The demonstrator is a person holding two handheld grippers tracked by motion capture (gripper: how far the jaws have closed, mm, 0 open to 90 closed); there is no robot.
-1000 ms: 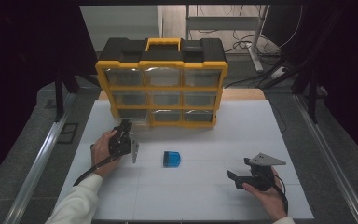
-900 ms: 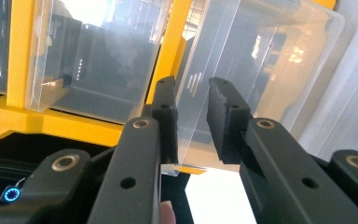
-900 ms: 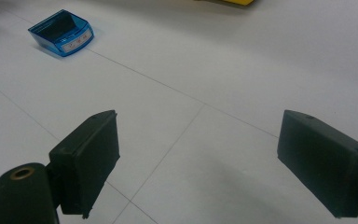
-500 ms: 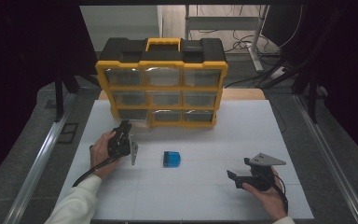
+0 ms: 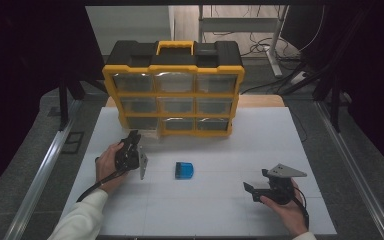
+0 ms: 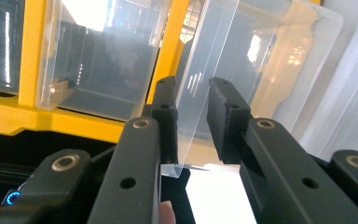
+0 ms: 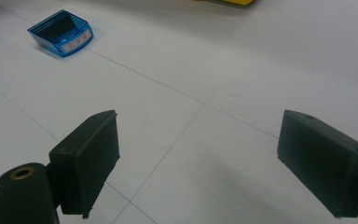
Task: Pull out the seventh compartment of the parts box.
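A yellow and black organizer (image 5: 172,67) with clear drawers stands at the back of the white table (image 5: 260,145). My left gripper (image 5: 134,137) reaches its bottom left corner. In the left gripper view, the left gripper (image 6: 191,93) has the front of a clear drawer (image 6: 242,60) between its pads, narrowed onto it, and the drawer juts out at an angle. A small blue box (image 5: 184,170) lies mid-table, seen far off as the blue box (image 7: 61,32). My right gripper (image 5: 250,190) rests at the front right, wide open over bare table (image 7: 200,126).
Metal rails run along both sides of the table. Dark frame legs and cables lie on the floor behind the organizer. The person's hands and a white sleeve come in from the front edge.
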